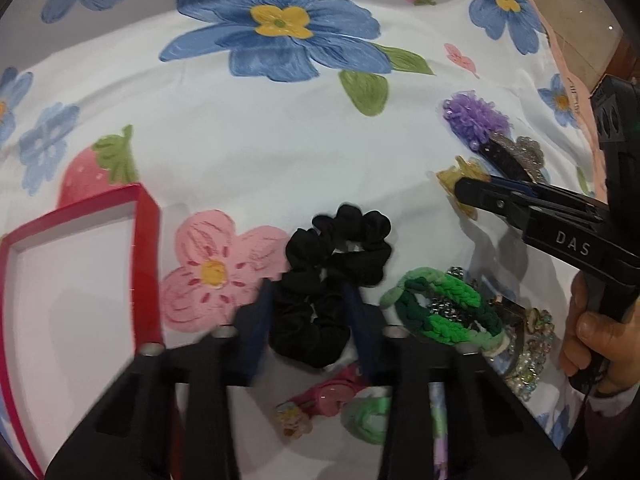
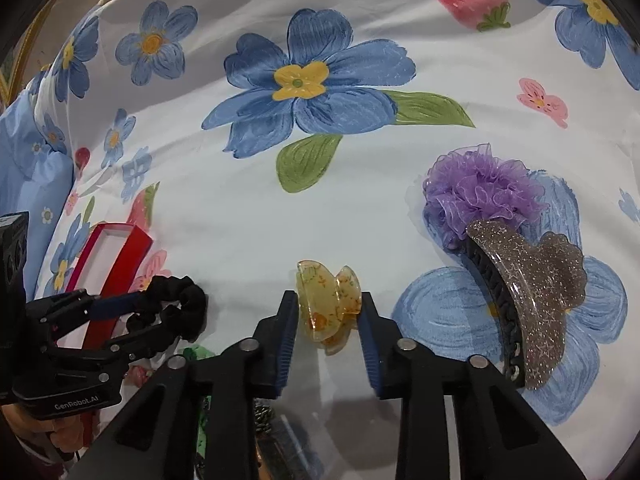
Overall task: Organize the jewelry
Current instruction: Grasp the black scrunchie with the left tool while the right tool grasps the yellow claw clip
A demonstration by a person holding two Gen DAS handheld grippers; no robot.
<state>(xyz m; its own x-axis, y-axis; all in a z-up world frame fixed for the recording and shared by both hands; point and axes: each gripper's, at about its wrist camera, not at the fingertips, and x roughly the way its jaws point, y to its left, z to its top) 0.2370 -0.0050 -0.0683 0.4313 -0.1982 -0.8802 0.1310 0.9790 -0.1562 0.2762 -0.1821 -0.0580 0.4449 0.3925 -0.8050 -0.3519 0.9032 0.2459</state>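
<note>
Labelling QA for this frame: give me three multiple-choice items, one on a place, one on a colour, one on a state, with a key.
1. Where is the red box relative to the black scrunchie in the left wrist view?
A. To its left
B. To its right
C. On top of it

2. What colour is the ruffled hair accessory beside the glittery claw clip?
A. Green
B. Purple
C. Orange

3. What is between the fingers of the right hand-held gripper?
A. Nothing
B. The glittery claw clip
C. The yellow claw clip

Key: 1 A, the box sits at the picture's left edge, the scrunchie in the middle. 2 B, its ruffles are violet. 3 C, the small translucent yellow clip sits between the two blue pads.
</note>
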